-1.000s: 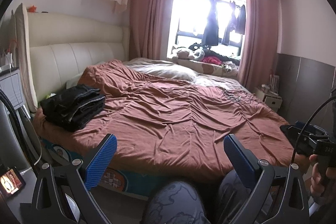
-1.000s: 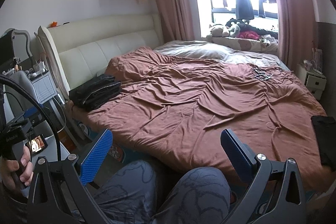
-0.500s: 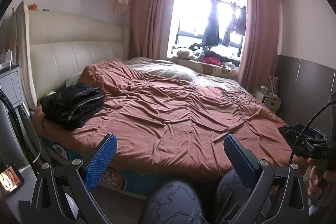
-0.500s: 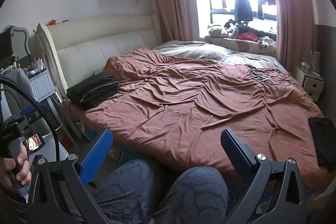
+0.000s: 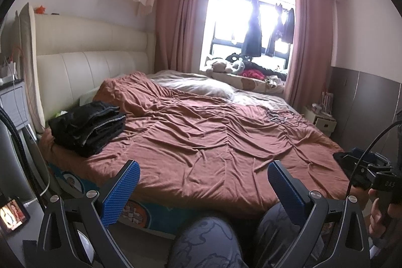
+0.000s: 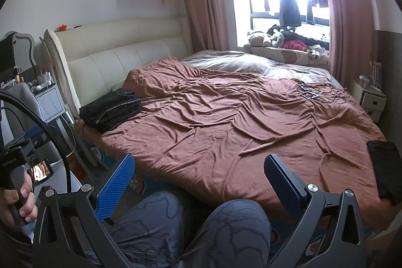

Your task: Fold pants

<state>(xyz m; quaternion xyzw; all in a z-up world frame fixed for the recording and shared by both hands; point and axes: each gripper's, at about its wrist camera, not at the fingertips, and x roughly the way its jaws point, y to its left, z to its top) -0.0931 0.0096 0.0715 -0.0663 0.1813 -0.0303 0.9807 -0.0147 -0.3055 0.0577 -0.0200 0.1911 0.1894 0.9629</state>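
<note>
Held the left gripper and the right gripper off the near edge of the bed, both with jaws spread wide and nothing between them. Saw folded dark pants stacked at the bed's near-left corner by the headboard; another dark garment lay flat at the bed's near-right corner. Judged to be between garments, with no fold begun. Likely next: reach right, pinch that garment's edge with both grippers, drag it toward the bed's middle, spread it flat.
</note>
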